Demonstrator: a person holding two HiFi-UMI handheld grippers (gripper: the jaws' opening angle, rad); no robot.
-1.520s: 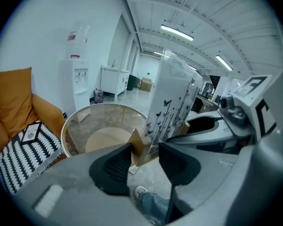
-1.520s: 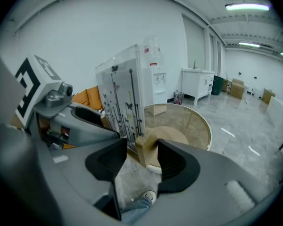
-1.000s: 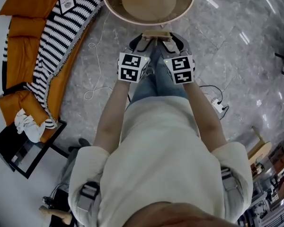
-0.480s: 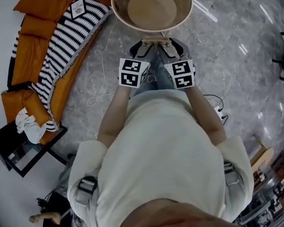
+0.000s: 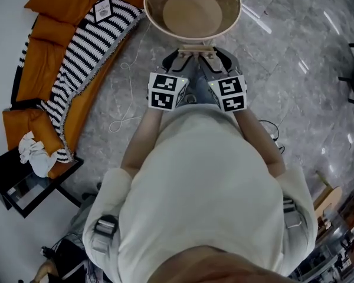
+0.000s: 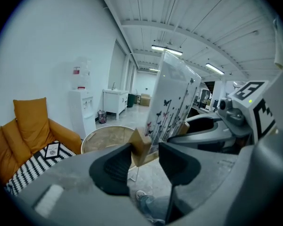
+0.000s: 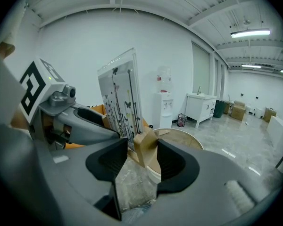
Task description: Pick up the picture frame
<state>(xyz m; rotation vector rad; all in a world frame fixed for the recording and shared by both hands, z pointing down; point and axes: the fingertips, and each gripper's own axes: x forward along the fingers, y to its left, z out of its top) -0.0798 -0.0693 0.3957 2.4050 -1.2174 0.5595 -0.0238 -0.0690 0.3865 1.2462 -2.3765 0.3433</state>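
Now, picture frame point(image 6: 172, 98): upright, base lying crosswise between my tools.
Left tool point(image 6: 144, 150): clamped on its base.
Right tool point(image 7: 144, 158): clamped likewise.

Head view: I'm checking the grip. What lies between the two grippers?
The picture frame: its base spans from the left gripper to the right gripper, with an end clamped in each. Both gripper views show it too.

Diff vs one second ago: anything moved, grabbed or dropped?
The left gripper and right gripper seem to have lifted the picture frame slightly, close to the round table. Nothing was newly taken or let go: both stay clamped on the frame's wooden base. Table and orange sofa are unchanged.
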